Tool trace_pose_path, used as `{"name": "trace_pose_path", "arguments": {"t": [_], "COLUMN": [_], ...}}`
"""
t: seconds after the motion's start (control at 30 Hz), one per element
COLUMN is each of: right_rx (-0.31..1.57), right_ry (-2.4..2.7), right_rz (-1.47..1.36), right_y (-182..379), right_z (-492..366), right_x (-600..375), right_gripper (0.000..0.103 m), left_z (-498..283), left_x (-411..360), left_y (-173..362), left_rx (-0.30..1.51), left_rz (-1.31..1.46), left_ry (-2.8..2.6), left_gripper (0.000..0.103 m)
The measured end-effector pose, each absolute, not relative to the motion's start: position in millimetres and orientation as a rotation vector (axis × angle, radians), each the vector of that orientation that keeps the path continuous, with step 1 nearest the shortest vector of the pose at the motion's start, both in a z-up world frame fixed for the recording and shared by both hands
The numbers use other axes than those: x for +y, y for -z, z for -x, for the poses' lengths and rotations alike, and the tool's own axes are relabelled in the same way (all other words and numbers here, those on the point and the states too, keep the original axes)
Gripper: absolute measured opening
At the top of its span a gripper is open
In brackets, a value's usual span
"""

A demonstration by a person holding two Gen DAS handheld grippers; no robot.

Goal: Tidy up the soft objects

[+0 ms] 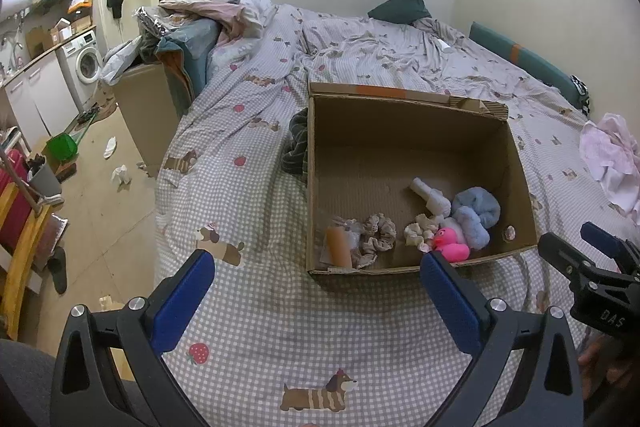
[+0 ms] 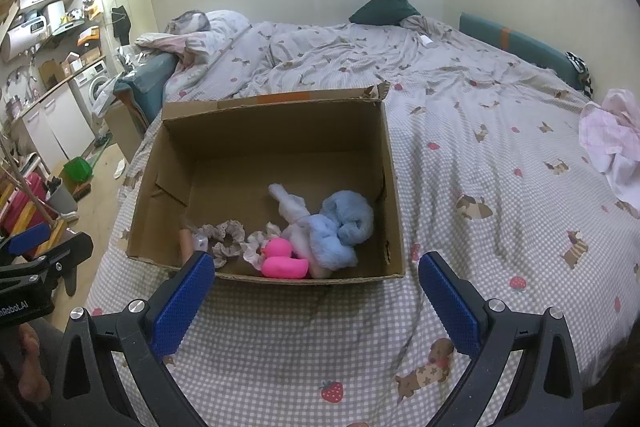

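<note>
Both grippers, left (image 1: 316,279) and right (image 2: 316,279), hover jaws released; the white roll (image 1: 431,198) angles toward the box's (image 1: 400,123) far-left corner

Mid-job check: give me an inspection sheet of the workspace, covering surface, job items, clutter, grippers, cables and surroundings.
Surface: bed with grey checked dog-print sheet, rumpled towards the far end.
Job's things: open brown cardboard box on the bed, holding a pink rubber duck, light blue fluffy plush, white rolled cloth, two beige scrunchies and a brown cardboard tube.
Clutter: pale pink garment on the bed to the right; dark striped cloth against the box's left wall.
Grippers: left gripper open, empty; right gripper open, empty.
Cables: nothing seen.
Surroundings: white washing machine, littered floor, dark green pillow.
</note>
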State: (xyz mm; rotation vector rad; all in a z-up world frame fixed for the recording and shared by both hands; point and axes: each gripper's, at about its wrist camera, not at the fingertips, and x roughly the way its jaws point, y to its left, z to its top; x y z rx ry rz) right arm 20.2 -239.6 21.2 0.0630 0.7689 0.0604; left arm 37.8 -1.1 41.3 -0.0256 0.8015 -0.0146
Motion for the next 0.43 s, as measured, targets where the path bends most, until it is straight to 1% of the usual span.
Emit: {"name": "trace_pose_path", "arguments": {"t": [0.43], "right_rx": [0.761], "right_ry": [-0.073], "right_rz": [-0.065], "right_y": [-21.2], "right_z": [-16.1], "right_x": [-235.6], "right_gripper": [0.103], "left_z": [-38.3], "left_x": [0.6], "left_y": [-43.2], "left_rx": [0.801], "left_rz": [0.022], "left_ry": [0.017], "left_gripper": [0.103]}}
